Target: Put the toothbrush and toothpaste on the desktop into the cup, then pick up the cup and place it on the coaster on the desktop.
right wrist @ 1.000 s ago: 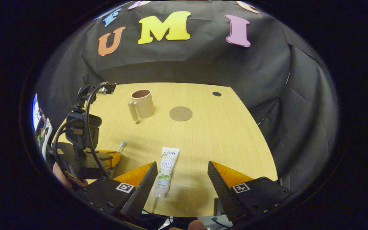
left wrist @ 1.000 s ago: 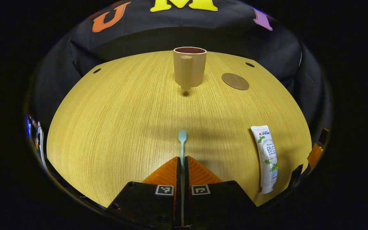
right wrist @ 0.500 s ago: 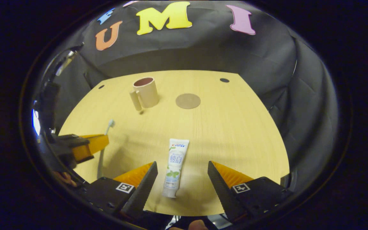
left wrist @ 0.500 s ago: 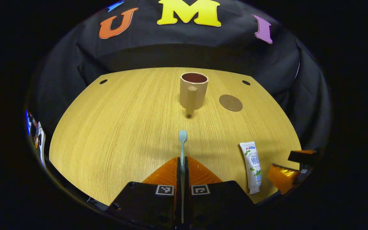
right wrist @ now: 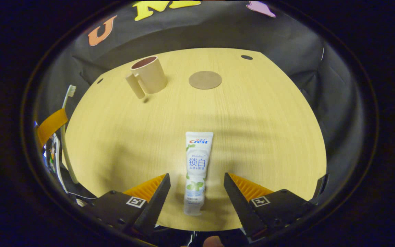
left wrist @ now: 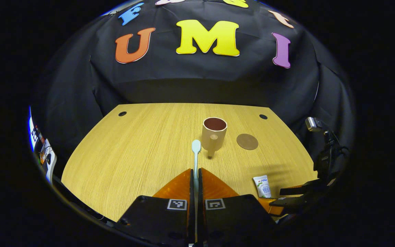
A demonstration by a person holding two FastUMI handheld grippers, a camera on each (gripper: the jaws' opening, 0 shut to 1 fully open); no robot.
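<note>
**Desk:** Two grippers at work. What is nearest, and what has changed?

**Photographer:** In the left gripper view, the left gripper (left wrist: 195, 173) is clenched on the handle of the toothbrush (left wrist: 195, 151), with the bristle head poking out ahead of the fingers. Over the last second it has risen. The desktop (left wrist: 132, 147) has dropped away beneath it, and the brush is now carried in the air rather than lying on the wood.

**Desk:** And the other one?

**Photographer:** In the right gripper view, the right gripper (right wrist: 195, 176) has moved in low, fingers spread. The toothpaste (right wrist: 197, 161) lies flat on the desktop between them, cap end nearest, and neither finger is pressing on it. A grasp looks close.

**Desk:** Farther back?

**Photographer:** The cup (left wrist: 214, 133) stands upright on the bare wood, handle towards the left gripper, with nothing visible inside it. The coaster (left wrist: 247, 141) lies just beside it, uncovered. By my reading, the brush is on its way to the cup and the tube should follow.

**Desk:** Any writing?

**Photographer:** The tube lies face up, with a printed brand mark and a leaf motif. Square coded markers sit on both grippers' finger mounts.
</note>
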